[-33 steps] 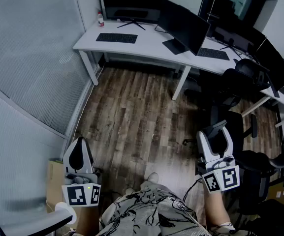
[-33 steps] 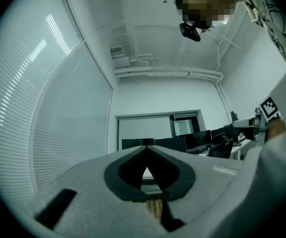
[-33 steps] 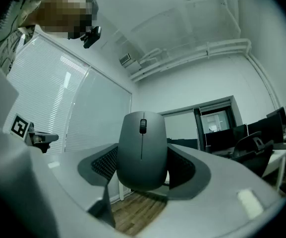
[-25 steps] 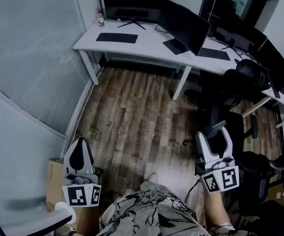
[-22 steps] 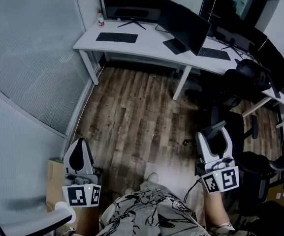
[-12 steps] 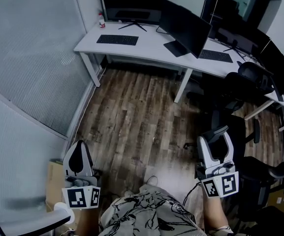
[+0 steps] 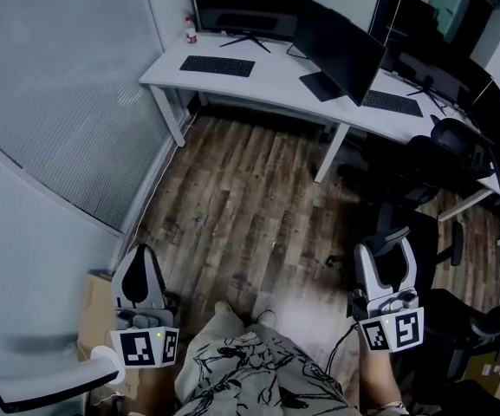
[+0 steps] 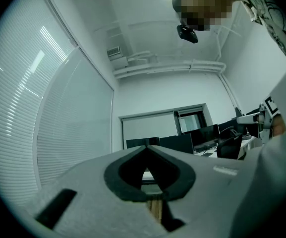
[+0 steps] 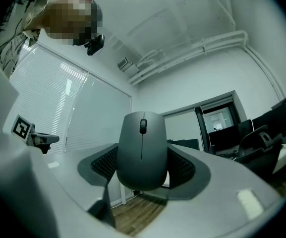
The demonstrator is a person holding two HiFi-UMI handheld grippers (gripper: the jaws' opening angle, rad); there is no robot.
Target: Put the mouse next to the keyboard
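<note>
Squeezing a smooth grey scroll-wheel mouse (image 9: 142,155): right gripper (image 7: 386,251) jaws. Left gripper (image 7: 137,265) jaws closed, empty.

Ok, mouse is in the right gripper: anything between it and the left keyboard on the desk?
Nothing visible. The right gripper holds the mouse over bare wood floor, which runs open to the white desk with that keyboard. The black office chairs stand off to the right.

Between the fingers (image 9: 190,168) of the right gripper (image 7: 386,251) sits the mouse (image 9: 142,150). Well ahead of those fingers, across the floor (image 7: 241,206), stands the table (image 7: 275,81). The keyboard (image 7: 217,65) lies on it, a monitor (image 7: 245,7) behind the keyboard. Chairs (image 7: 440,154) stand ahead to the fingers' right.
</note>
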